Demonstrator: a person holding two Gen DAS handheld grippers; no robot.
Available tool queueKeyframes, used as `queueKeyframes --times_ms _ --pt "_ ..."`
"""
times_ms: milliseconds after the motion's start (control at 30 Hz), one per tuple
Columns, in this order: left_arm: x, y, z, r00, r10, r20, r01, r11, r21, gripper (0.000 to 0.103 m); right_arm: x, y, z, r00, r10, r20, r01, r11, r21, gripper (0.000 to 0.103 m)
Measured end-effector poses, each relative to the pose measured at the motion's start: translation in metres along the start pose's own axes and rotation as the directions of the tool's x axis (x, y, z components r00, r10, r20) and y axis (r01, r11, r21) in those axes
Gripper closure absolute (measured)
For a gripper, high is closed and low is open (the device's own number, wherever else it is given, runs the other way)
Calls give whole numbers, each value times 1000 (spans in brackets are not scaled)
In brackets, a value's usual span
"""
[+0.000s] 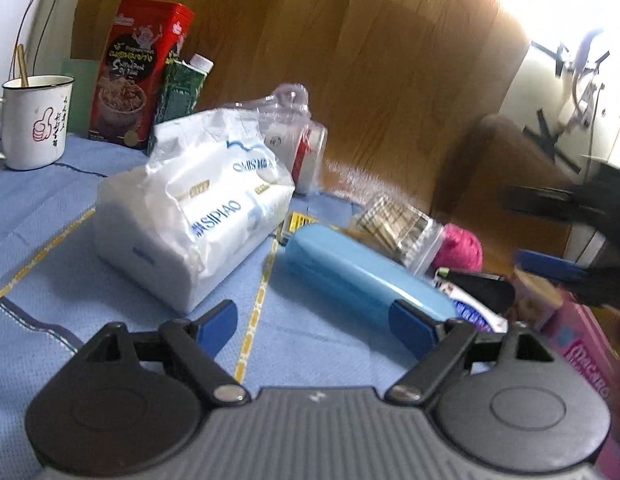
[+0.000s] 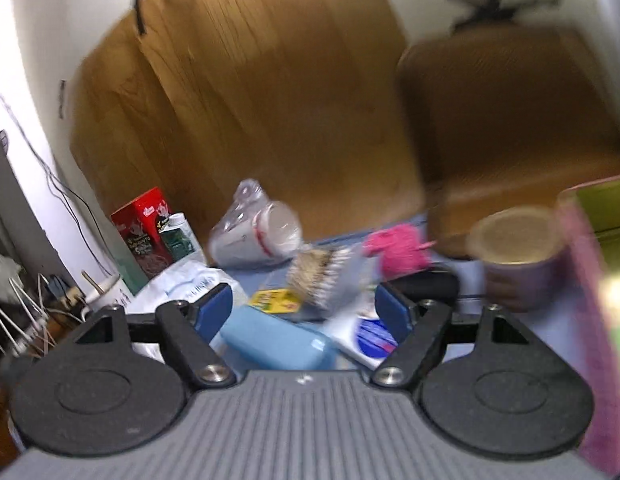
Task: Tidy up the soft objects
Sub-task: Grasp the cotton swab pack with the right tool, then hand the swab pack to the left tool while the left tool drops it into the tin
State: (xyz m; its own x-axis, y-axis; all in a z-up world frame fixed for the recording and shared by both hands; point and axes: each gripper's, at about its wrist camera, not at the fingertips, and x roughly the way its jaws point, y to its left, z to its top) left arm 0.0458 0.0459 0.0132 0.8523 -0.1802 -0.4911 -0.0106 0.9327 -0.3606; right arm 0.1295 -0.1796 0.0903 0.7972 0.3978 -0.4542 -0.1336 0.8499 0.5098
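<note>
Tissue pack (image 1: 194, 208) ahead-left of left gripper (image 1: 314, 322), long axis diagonal; fingers of both grippers spread, empty; right gripper (image 2: 306, 308) farther.

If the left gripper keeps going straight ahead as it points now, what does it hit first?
Probably the blue case, which lies across the open left gripper, nearer its right finger; the tissue pack sits left of that line.

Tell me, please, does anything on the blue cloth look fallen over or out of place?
Yes. The clear bag of paper cups lies on its side behind the tissue pack, near the table's far edge. The tissue pack's wrapper is crumpled and torn open on top. Nothing looks spilled. Both tools are open and hold nothing.
</note>
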Motion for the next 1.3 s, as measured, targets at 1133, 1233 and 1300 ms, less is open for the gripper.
queueKeyframes --times_ms 1133,1233,1300 --pt "-8 -48 -31 838 -497 -226 512 859 10 3 -95 -35 -109 978 109 -177 -99 993 64 58" --pt "-7 -57 -39 848 -464 -256 483 876 12 3 -114 -27 -122 994 7 -105 -13 998 -54 20" --pt "-11 -65 -41 851 -451 -268 475 880 26 4 -123 -22 -129 996 -19 -84 3 982 -191 20"
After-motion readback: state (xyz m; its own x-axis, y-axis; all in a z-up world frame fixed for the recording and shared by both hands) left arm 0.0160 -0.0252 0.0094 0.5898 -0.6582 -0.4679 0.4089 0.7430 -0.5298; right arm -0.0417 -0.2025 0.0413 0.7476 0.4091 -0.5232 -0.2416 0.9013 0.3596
